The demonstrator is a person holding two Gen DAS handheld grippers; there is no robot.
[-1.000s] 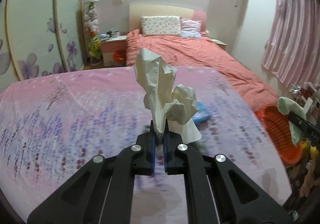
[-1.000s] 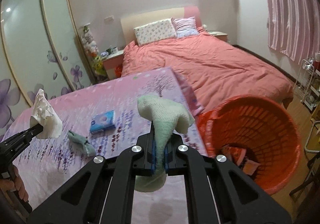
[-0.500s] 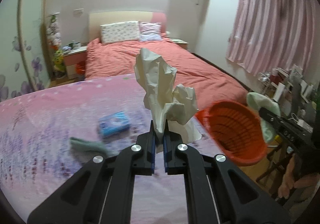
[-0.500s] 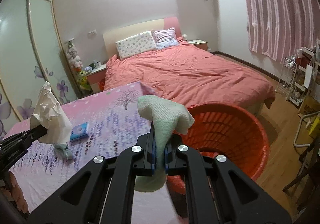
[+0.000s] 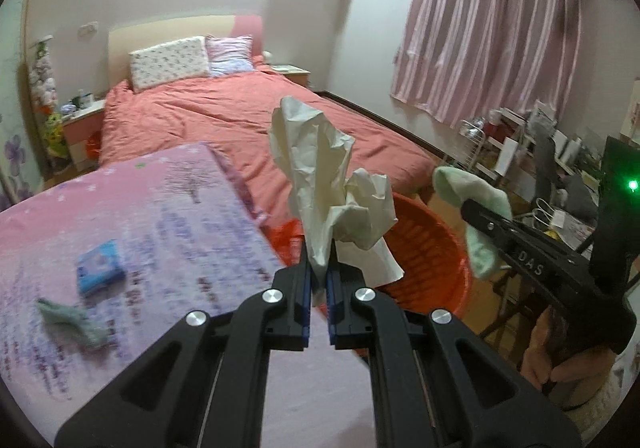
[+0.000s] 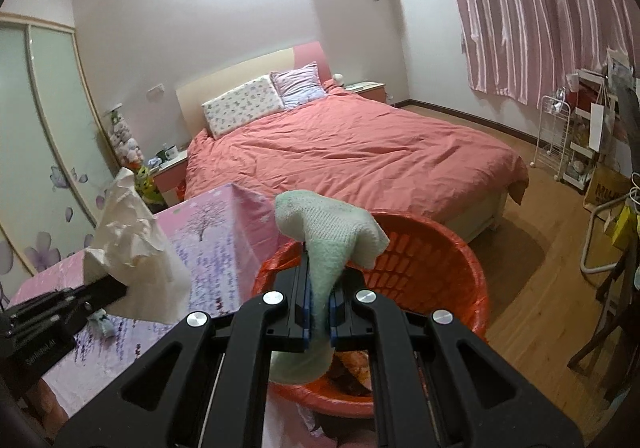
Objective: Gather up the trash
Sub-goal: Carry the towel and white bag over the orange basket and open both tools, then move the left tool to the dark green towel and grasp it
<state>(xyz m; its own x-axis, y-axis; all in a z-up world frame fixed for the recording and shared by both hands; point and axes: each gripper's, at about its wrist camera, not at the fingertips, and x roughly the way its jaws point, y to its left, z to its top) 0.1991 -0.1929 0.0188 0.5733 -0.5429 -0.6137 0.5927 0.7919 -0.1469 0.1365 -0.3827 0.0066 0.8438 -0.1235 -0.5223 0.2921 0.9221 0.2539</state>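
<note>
Tabletop: you are working over a tabletop point(image 5: 168, 216) wearing a pink cloth with purple tree prints; the orange basket point(image 6: 460, 260) is standing on the floor just past its corner.
Room: behind the basket a bed point(image 6: 360, 156) under a salmon cover is filling the middle of the room, with two pillows point(image 6: 244, 108) lying at its far end; pink striped curtains point(image 5: 488, 28) are hanging to the right of the basket.
Basket: it is holding some dark and reddish scraps at the bottom point(image 6: 348, 372); you cannot make out what they are.
Left claw: your left claw point(image 5: 318, 288) is clenching a crumpled white tissue point(image 5: 332, 192), which is standing up from the tips, in line with the basket's near rim and next to the tabletop edge.
Right claw: your right claw point(image 6: 318, 296) is pinching a pale green sock point(image 6: 332, 232) and holding it above the basket's opening, the lower end drooping toward the inside.
Left on the tabletop: a small blue packet point(image 5: 99, 262) is lying well to the left of the basket, and a crumpled green cloth point(image 5: 70, 322) is lying near it, closer to you.
</note>
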